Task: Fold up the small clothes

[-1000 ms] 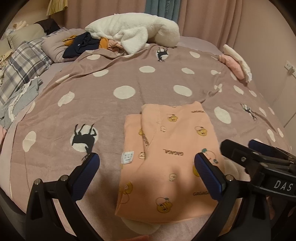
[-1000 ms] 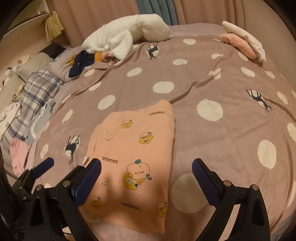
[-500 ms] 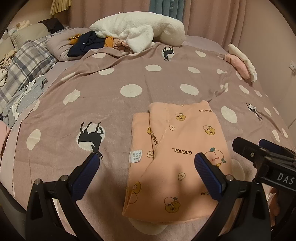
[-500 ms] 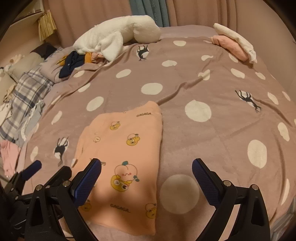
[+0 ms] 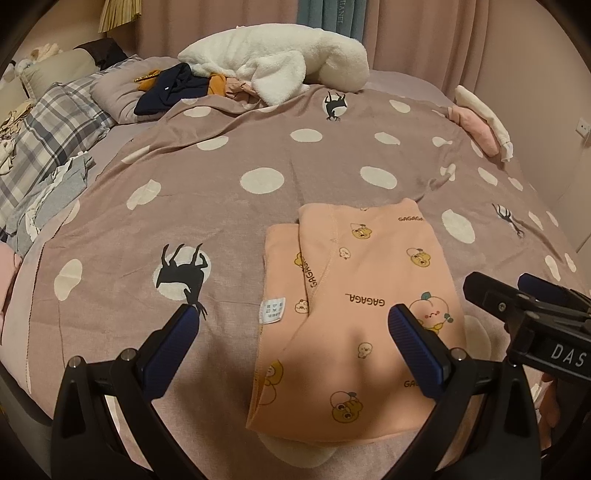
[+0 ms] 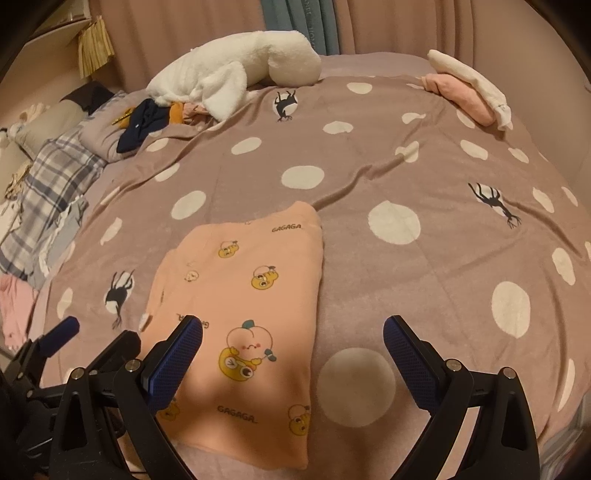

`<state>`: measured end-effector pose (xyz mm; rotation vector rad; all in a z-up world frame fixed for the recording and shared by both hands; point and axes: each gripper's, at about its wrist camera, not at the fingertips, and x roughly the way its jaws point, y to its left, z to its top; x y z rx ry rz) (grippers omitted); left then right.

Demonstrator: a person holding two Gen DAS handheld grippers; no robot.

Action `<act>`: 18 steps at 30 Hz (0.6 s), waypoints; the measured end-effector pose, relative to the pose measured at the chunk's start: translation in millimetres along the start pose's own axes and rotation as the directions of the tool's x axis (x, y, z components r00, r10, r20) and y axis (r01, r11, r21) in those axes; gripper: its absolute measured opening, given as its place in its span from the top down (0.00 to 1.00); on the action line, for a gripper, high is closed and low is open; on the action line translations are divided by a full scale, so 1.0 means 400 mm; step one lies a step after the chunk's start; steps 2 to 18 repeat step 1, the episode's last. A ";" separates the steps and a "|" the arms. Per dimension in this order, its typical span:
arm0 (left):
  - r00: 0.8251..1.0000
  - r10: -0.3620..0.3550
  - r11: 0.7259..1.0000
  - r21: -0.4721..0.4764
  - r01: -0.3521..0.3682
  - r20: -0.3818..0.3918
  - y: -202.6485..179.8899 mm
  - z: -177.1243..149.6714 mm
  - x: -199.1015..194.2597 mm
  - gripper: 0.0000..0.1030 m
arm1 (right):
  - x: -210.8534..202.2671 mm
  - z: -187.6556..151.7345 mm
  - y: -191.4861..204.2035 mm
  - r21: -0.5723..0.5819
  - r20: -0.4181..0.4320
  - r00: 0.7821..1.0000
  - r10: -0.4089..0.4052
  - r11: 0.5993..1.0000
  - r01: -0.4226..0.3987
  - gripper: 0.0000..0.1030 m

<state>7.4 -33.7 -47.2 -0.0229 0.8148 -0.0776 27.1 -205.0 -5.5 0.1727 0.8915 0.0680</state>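
**Q:** Where does the garment lie?

**A:** The peach-pink folded cotton garment printed with cartoon bears lies flat on the mauve bedspread with white polka dots and black animal silhouettes, at the near edge of the bed. A second layer shows along its left side, bearing a small white care label.

**Q:** How do the fingers stand?

**A:** The left gripper hovers above the garment's near left part with its blue-padded fingers spread wide and holding nothing. The right gripper hovers over the garment's right edge, its fingers likewise wide apart and holding nothing. Whether either one touches the cloth cannot be told.

**Q:** What else is on the bed?

**A:** At the far side, a white fluffy fleece item lies beside a heap of navy and orange clothes. At the far right corner lies a small stack of pink and white folded cloths. A grey-and-white plaid pillow and grey crumpled clothing lie along the left side. Pink curtains hang behind.
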 end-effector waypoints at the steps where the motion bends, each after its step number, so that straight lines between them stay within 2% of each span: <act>1: 1.000 0.001 1.000 0.000 -0.001 -0.004 0.001 0.000 0.005 0.01 | 0.004 0.001 -0.001 -0.002 0.000 1.000 -0.001 1.000 0.001 0.05; 18: 1.000 0.001 1.000 0.000 -0.001 -0.004 0.001 0.000 0.005 0.01 | 0.004 0.001 -0.001 -0.002 0.000 1.000 -0.001 1.000 0.001 0.05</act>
